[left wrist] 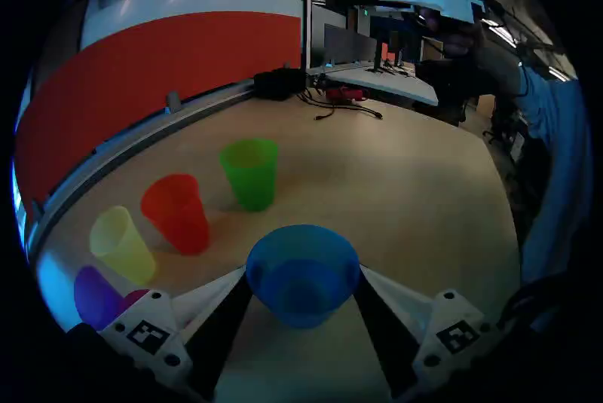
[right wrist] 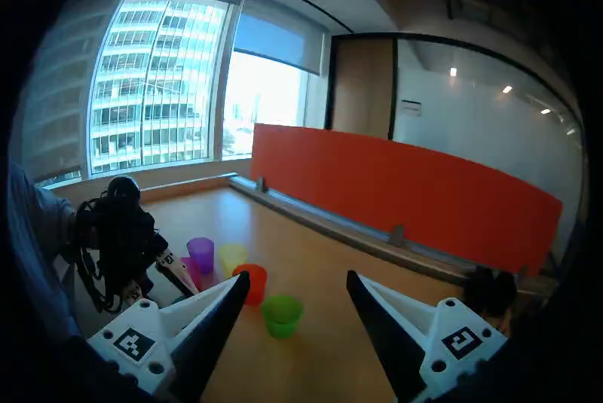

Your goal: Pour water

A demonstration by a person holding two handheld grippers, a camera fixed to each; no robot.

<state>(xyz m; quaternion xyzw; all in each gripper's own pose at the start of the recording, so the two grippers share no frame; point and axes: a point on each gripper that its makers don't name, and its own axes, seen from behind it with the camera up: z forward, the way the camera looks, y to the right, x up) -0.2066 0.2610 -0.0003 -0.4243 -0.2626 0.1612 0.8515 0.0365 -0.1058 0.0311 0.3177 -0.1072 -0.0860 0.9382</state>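
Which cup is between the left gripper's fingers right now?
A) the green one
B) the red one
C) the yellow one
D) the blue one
D: in the left gripper view the blue cup sits between the fingers of the left gripper, one at each side of it. The green cup, red cup and yellow cup stand apart on the table beyond.

At eight o'clock in the left gripper view, a white finger (left wrist: 200,297) of the left gripper (left wrist: 303,271) half-hides a translucent purple plastic cup (left wrist: 94,296); a pink cup (left wrist: 136,297) barely shows.
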